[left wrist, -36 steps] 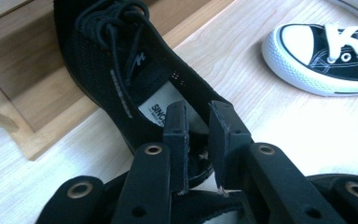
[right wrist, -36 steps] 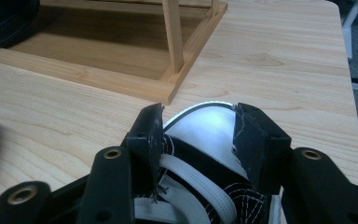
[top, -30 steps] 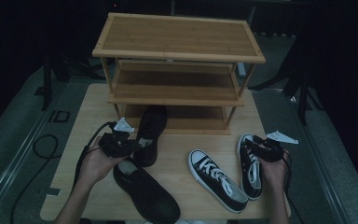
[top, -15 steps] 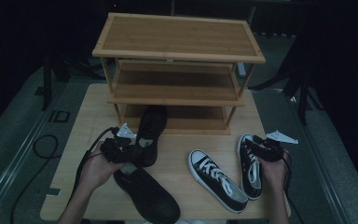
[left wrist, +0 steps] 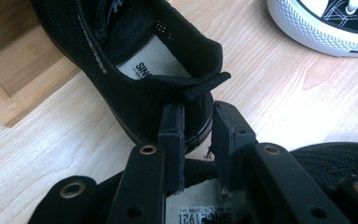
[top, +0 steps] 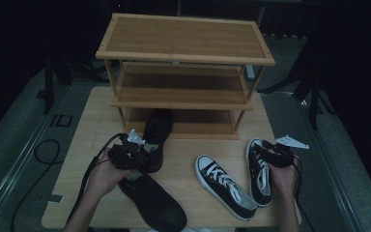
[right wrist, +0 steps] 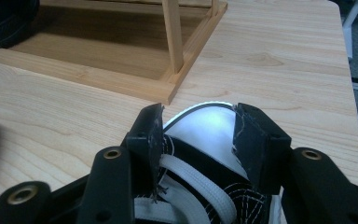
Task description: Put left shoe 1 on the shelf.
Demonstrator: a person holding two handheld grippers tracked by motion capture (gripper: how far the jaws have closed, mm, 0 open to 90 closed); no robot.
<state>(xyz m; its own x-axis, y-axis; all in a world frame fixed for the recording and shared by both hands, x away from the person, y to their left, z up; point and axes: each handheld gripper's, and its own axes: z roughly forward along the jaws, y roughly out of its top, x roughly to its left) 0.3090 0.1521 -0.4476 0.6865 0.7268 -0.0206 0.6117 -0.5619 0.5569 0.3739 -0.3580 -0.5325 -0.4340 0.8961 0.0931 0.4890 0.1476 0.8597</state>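
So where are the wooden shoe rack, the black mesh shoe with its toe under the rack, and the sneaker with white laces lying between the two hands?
wooden shoe rack (top: 183, 39), high view, top shelf board.
black mesh shoe (top: 157, 129), high view, its upper near the tongue.
sneaker with white laces (top: 222, 183), high view, its laced middle.

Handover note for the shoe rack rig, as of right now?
Left gripper: fingers have just been opening, now open at the heel of the black shoe, whose toe sits in the rack's bottom tier.
Right gripper: fingers straddle the outer sneaker's toe; grip unclear.
Second black shoe and second sneaker lie on the table.
Done: one shoe partly in. Left: likely the other three.
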